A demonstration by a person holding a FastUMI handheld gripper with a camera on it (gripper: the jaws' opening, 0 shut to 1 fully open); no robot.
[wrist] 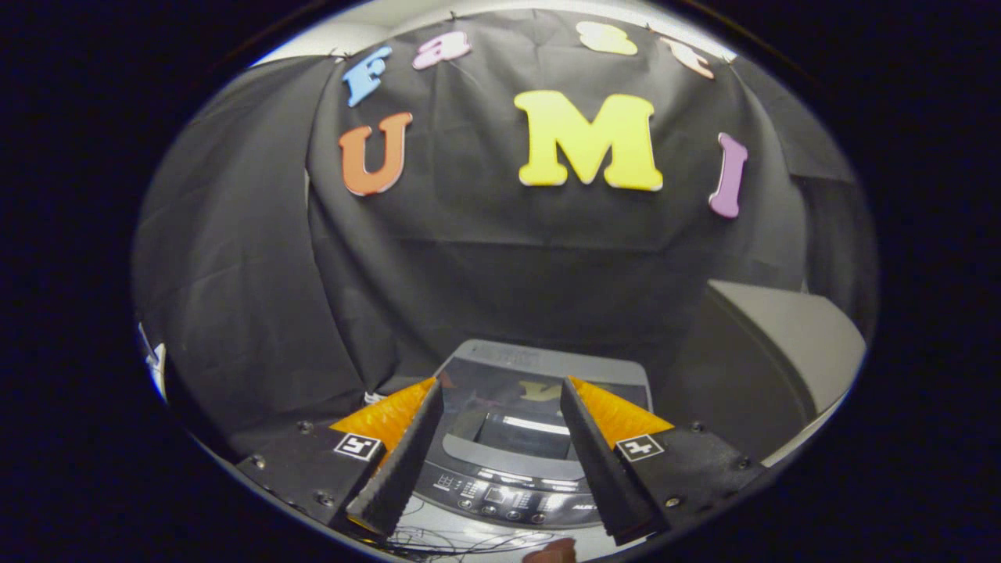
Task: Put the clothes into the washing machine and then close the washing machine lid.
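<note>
Washing machine (516,438) sits just ahead of the gripper (500,395), seen between its two fingers, with the dark glossy lid (539,383) lying flat over the top and the control panel (508,489) nearest the fingers. Both fingers stand wide apart and hold nothing. Thin wires (461,539) lie on the pale surface below the panel. No clothes can be made out.

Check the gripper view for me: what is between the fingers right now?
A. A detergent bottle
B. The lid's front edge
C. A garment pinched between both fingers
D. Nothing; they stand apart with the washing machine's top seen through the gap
D: the gripper is open and grips nothing, and the washing machine, its lid and control panel, shows through the gap beyond.
</note>
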